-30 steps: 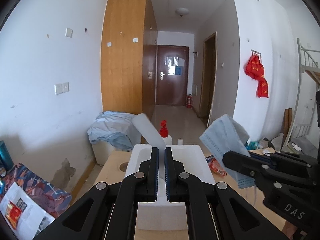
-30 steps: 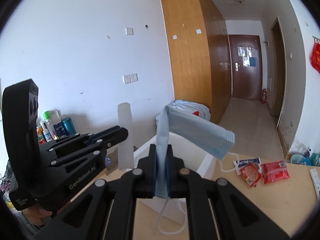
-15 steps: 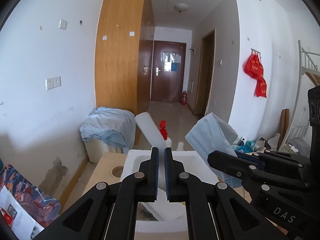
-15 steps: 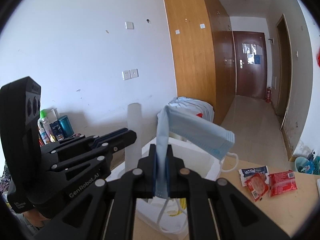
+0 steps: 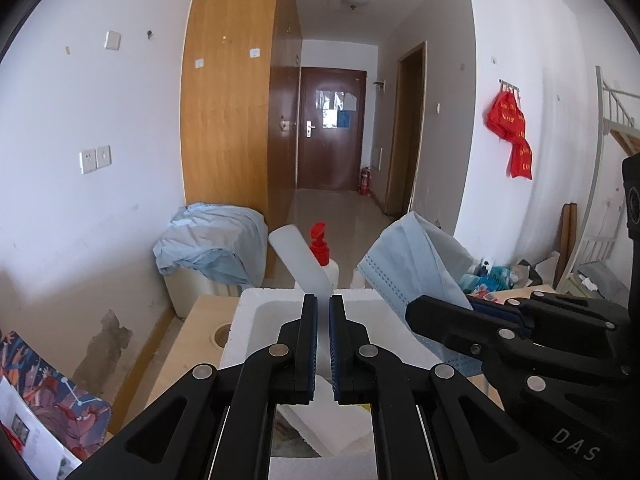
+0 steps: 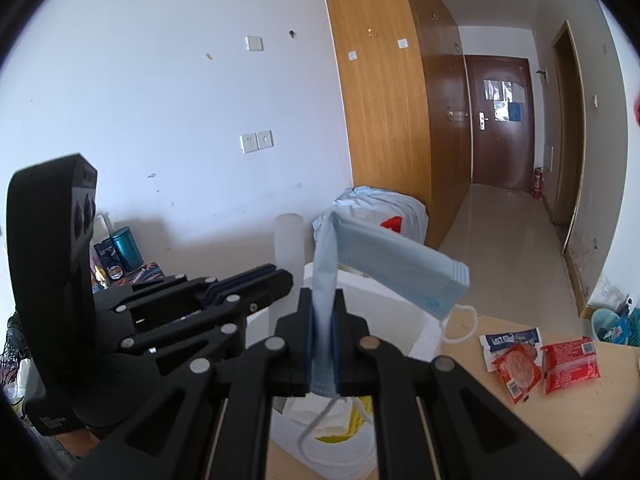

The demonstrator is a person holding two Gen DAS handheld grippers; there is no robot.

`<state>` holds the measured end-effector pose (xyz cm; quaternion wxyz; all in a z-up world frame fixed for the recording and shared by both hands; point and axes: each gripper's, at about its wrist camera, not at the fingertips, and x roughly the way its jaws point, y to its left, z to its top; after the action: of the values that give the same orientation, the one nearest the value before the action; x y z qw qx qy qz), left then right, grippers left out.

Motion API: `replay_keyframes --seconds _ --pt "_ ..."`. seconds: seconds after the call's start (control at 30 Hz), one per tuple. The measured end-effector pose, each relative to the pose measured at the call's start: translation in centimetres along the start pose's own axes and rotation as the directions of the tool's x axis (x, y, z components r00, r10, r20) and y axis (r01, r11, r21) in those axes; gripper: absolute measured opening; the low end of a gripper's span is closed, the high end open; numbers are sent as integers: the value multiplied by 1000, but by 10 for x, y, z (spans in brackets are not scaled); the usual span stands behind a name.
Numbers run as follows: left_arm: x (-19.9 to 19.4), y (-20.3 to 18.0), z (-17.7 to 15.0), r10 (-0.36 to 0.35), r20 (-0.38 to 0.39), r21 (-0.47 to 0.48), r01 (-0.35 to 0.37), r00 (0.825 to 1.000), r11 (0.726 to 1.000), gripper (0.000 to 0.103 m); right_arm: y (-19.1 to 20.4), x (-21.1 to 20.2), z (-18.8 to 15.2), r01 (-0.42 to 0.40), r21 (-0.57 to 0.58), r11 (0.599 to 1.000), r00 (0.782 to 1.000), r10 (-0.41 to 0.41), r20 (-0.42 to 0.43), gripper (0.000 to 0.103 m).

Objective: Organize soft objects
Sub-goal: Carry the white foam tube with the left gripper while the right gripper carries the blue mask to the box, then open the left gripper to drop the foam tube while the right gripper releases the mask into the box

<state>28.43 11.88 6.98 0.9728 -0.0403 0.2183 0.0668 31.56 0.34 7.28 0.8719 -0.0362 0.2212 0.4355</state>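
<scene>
My right gripper [image 6: 320,312] is clamped on a blue face mask [image 6: 384,268], its free end folding over to the right, an ear loop hanging below; my left gripper [image 5: 323,312] pinches a white translucent sheet [image 5: 300,264] that leans up to the left; both hang over the white foam box [image 5: 256,312] on the wooden table [image 6: 560,420]; snack packets [image 6: 540,364] lie right of the box.

Dormitory-style living room: wooden wardrobe [image 5: 232,120] at 11 o'clock, hallway with brown entry door [image 5: 330,128] at 12, bunk-bed frame [image 5: 604,184] at 3, red hanging bags [image 5: 510,132] at 2.
</scene>
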Motion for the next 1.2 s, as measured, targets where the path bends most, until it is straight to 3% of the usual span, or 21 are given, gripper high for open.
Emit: replay_keyframes --seconds 0.2,0.3,0.37,0.43,0.53,0.67,0.9,1.03,1.2 --pt "2 2 -1 19 3 -1 -19 1000 1000 6 1 1 0 0 -5 1000 1000 0 -1 10" --pt "3 1 -1 44 12 6 -44 999 999 15 1 1 -1 1 -5 1000 1000 -1 -3 10" --pt "3 1 -2 54 20 7 -54 998 998 27 0 2 -1 2 -7 1000 1000 -2 -4 10" --pt "4 2 -2 61 16 10 -61 998 998 60 -1 1 -2 4 -6 1000 1000 -4 -2 10" --pt "0 8 -3 97 42 -13 -96 994 995 83 -3 2 -2 8 -4 1000 1000 -8 1 10" --pt "-5 19 -4 122 74 -51 -118 990 992 84 -2 5 -4 9 -8 1000 1000 -9 -6 10" --pt "-3 27 -11 155 66 -38 -153 986 988 84 2 15 -5 -4 -16 1000 1000 4 -22 10" --pt "-6 38 -13 196 75 -50 -192 978 980 84 3 19 -6 -48 -12 999 999 48 -21 10" --pt "-8 53 -16 200 74 -95 -193 977 977 84 3 27 -8 -77 -13 997 997 76 -15 10"
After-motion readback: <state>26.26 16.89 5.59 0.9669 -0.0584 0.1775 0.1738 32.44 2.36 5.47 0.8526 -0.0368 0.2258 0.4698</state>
